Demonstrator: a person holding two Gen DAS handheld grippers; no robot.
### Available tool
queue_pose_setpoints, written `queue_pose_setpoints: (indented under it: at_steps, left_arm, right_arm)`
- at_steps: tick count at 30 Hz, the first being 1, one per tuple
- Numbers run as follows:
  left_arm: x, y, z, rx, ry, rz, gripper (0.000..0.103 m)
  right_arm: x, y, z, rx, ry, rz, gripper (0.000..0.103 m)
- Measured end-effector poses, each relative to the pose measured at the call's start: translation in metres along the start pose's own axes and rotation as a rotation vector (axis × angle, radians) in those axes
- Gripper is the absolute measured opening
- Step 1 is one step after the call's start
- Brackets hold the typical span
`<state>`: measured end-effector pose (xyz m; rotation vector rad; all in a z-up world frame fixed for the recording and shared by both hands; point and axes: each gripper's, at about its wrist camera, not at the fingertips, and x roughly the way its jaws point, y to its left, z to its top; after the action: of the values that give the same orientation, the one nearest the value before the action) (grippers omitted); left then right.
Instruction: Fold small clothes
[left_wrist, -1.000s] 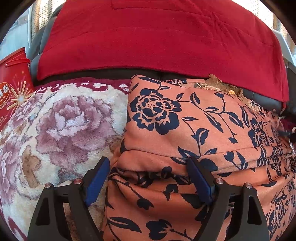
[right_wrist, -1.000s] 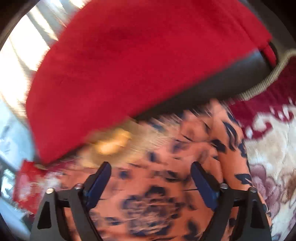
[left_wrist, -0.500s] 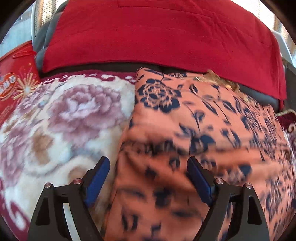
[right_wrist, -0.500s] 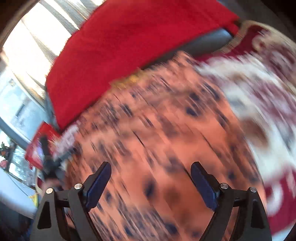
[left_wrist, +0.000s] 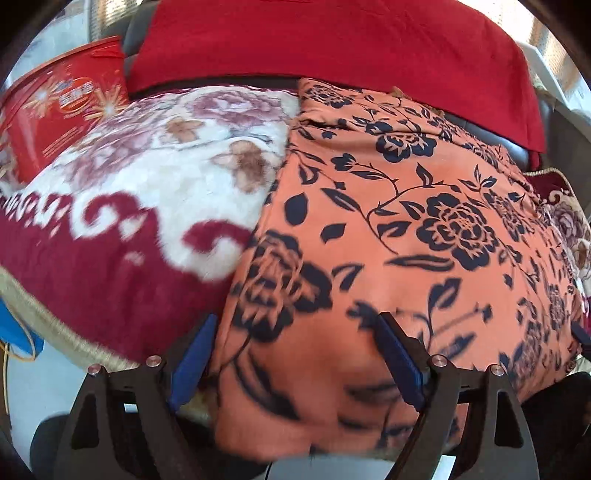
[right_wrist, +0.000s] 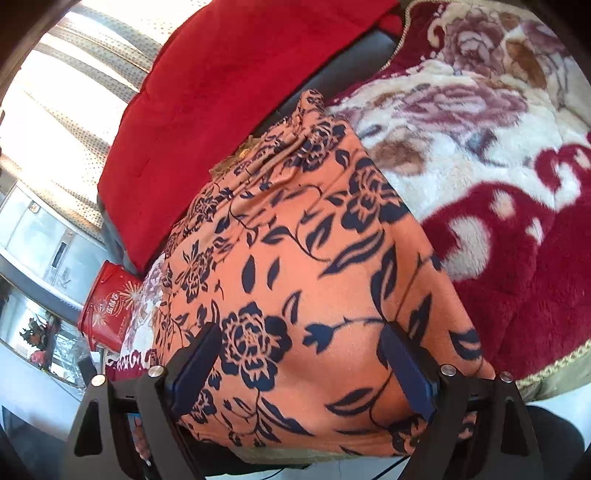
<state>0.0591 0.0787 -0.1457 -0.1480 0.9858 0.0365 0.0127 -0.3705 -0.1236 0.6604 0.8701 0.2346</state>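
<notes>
An orange garment with a dark blue flower print (left_wrist: 406, 206) lies spread flat on a plush floral blanket (left_wrist: 155, 177), its near end hanging over the front edge. It also shows in the right wrist view (right_wrist: 295, 266). My left gripper (left_wrist: 295, 362) is open and empty, its blue pads (left_wrist: 192, 362) on either side of the garment's near left part. My right gripper (right_wrist: 303, 369) is open and empty over the garment's near right part.
A red cushion (left_wrist: 332, 40) leans on the dark seat back behind the garment. A red printed tub (left_wrist: 62, 107) stands at the far left and shows in the right wrist view (right_wrist: 110, 314). The blanket's braided edge (left_wrist: 55, 332) hangs at the front.
Both grippers pulled back toward me from the garment's far part to its near edge. The fold seen a second ago is gone and the garment lies flat. Both stayed open.
</notes>
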Motion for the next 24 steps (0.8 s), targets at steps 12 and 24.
queue_pose_setpoints:
  at_steps: [12,24]
  left_arm:
    - [-0.010,0.036,-0.028,-0.152,0.048,-0.130,0.087]
    - [-0.002,0.041,-0.032,-0.152,0.084,-0.160,0.087]
  right_arm:
    - [-0.047,-0.049,-0.013,0.096,-0.026,-0.071,0.090]
    - [-0.025,-0.049,-0.011,0.083,0.050,-0.128,0.079]
